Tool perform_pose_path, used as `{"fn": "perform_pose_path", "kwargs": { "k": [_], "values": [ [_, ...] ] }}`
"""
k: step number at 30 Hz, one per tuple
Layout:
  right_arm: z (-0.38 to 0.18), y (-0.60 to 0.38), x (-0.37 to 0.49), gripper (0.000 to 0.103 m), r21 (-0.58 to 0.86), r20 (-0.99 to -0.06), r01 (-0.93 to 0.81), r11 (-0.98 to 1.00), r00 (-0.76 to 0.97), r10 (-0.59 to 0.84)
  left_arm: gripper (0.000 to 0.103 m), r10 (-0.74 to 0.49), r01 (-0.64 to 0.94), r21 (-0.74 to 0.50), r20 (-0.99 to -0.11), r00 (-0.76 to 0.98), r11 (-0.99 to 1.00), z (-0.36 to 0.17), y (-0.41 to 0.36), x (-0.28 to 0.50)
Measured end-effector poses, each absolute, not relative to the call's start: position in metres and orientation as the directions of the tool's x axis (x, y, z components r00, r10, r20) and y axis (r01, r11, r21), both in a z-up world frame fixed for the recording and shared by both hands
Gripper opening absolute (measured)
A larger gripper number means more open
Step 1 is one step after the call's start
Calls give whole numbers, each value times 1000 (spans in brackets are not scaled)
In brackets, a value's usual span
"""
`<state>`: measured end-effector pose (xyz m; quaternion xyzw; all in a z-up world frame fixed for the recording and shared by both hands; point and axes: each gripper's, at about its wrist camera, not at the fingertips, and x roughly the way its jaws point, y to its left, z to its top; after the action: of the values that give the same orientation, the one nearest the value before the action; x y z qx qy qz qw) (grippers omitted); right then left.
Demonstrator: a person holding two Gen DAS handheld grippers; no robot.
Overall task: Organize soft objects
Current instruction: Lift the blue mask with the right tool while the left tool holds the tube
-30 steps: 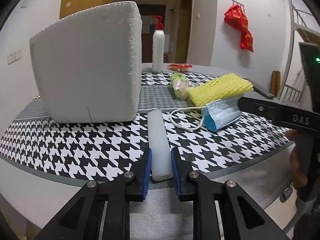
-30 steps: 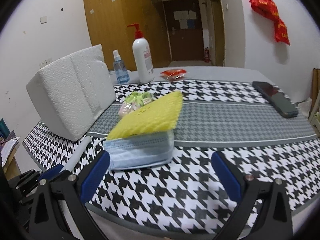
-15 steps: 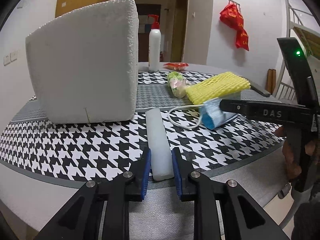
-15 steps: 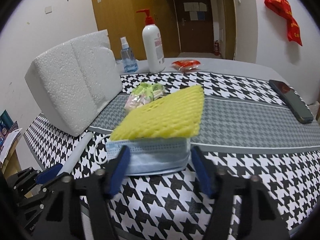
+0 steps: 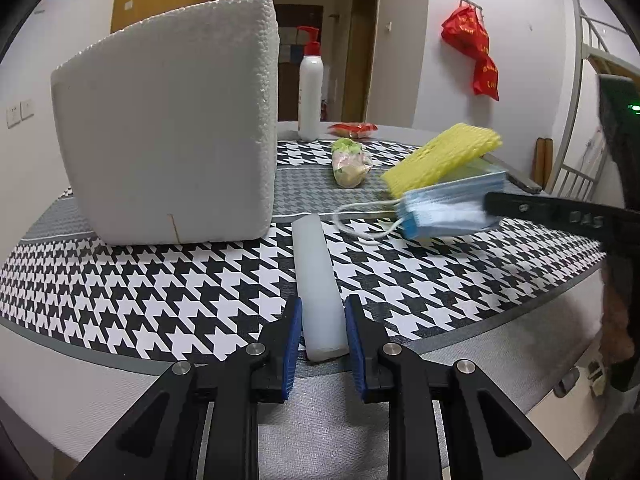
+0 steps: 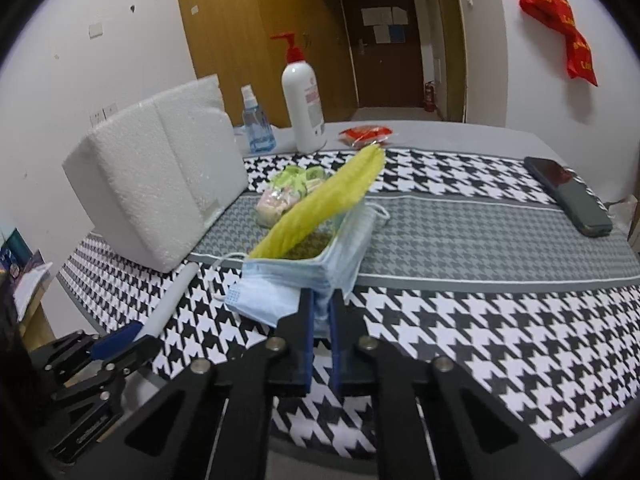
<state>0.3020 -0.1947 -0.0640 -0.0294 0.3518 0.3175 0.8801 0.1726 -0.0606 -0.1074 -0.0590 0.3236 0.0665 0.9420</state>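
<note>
Right gripper (image 6: 320,320), lower centre of the right wrist view, has its jaws pinched tight together on the near edge of the stack of blue face masks (image 6: 304,276); the pinch bunches the stack upward, which is likely why the yellow foam net (image 6: 320,204) resting on top now tips up on a slant toward mid-frame. Grabbing the stack by its edge looks meant to lift masks and net as one bundle. Left gripper (image 5: 320,340), bottom centre of the left wrist view, has its blue pads (image 5: 294,340) closed on the near end of the white foam stick (image 5: 316,268), which lies flat on the houndstooth tablecloth (image 5: 160,280) running away up the frame; holding the end gives room to swing it. White styrofoam block (image 5: 172,136) stands upper left, just beside the stick's far end. Wrapped snack packet (image 5: 350,162) lies behind the masks, pump bottle (image 6: 302,112) and small spray bottle (image 6: 256,124) at the rear, phone (image 6: 568,196) far right, all untouched.
</note>
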Motion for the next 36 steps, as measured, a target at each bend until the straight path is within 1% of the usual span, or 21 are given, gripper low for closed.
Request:
{"fn": "perform_pose_path", "kwargs": {
  "k": [5, 8, 9, 10, 13, 14, 15, 17, 19, 21, 26, 31, 36],
  "values": [
    [-47, -215, 290, 9, 190, -611, -565, 803, 572, 547, 23, 91, -168, -67, -618, 781, 984, -104, -61, 172],
    [-33, -235, 286, 9, 267, -575, -544, 796, 573, 584, 23, 92, -172, -68, -622, 778, 983, -102, -62, 173],
    [-31, -240, 288, 9, 286, -576, -526, 801, 573, 583, 23, 93, -172, -69, -621, 778, 983, -102, -62, 173],
    [-32, -243, 293, 9, 292, -600, -500, 815, 568, 563, 23, 95, -173, -67, -619, 780, 983, -101, -63, 173],
    [-42, -250, 299, 9, 348, -628, -472, 810, 525, 575, 23, 98, -175, -66, -615, 782, 982, -101, -63, 171],
    [-44, -252, 297, 9, 323, -637, -453, 831, 546, 545, 23, 102, -178, -64, -613, 783, 982, -100, -64, 170],
    [-44, -252, 294, 9, 251, -646, -414, 875, 602, 470, 23, 104, -179, -63, -612, 784, 982, -99, -64, 170],
    [-44, -253, 288, 9, 173, -641, -375, 911, 659, 393, 23, 105, -178, -60, -611, 784, 982, -100, -65, 169],
    [-43, -256, 283, 9, 157, -638, -367, 917, 671, 378, 23, 109, -181, -57, -610, 784, 982, -100, -66, 168],
    [-38, -255, 275, 9, 89, -617, -341, 936, 719, 320, 23, 114, -184, -54, -608, 786, 981, -99, -66, 168],
    [-23, -263, 269, 10, 4, -568, -281, 960, 789, 233, 21, 120, -184, -46, -602, 789, 982, -98, -67, 166],
    [-13, -267, 265, 10, 24, -543, -315, 949, 793, 277, 17, 126, -178, -33, -586, 801, 983, -94, -68, 162],
    [-10, -270, 259, 10, 76, -541, -355, 932, 771, 337, 16, 133, -177, -24, -568, 812, 984, -88, -65, 160]
  ]
}}
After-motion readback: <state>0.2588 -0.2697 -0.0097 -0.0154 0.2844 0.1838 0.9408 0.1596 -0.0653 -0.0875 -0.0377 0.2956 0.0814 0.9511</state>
